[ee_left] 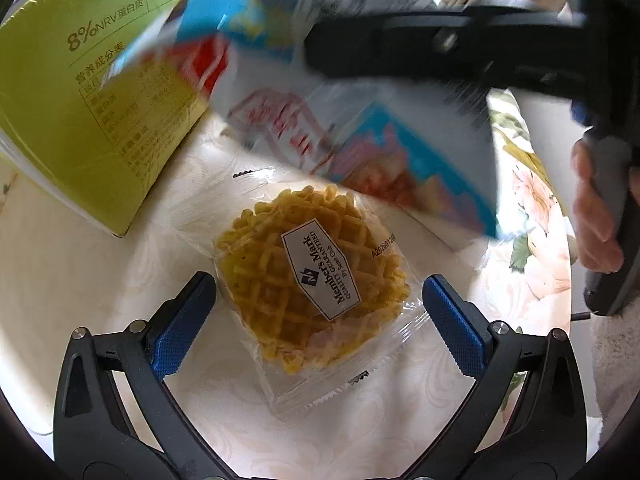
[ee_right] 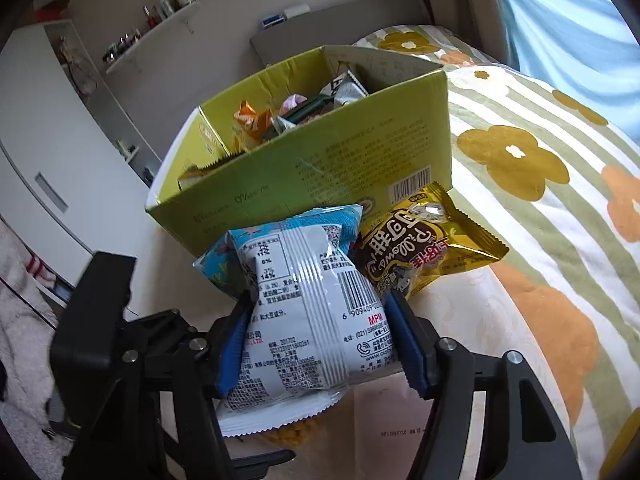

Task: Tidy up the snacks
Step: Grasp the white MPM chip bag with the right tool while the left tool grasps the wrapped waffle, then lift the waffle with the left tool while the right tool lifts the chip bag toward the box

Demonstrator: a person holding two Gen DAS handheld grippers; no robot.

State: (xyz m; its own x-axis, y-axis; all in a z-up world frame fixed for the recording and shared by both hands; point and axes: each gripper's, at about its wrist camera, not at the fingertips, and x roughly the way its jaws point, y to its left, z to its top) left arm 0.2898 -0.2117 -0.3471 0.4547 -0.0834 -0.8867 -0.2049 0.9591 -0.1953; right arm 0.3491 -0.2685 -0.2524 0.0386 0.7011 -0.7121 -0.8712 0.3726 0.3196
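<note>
A clear-wrapped golden lattice snack (ee_left: pixel 312 276) with a Member's Mark label lies flat on the cream tablecloth (ee_left: pixel 72 280). My left gripper (ee_left: pixel 318 316) is open just above it, one blue pad on either side of the wrapper and neither touching. My right gripper (ee_right: pixel 320 344) is shut on a blue and white snack bag (ee_right: pixel 304 312), which bulges between the pads. In the left wrist view that bag (ee_left: pixel 360 128) hangs blurred above the lattice snack. A green cardboard box (ee_right: pixel 320 176) holding several snacks stands behind.
A yellow and brown snack packet (ee_right: pixel 428 252) leans against the green box (ee_left: pixel 100 100) beside the held bag. A bed with a floral cover (ee_right: pixel 540 200) lies along the table's right side. A person's hand (ee_left: pixel 596 216) grips the right tool's handle.
</note>
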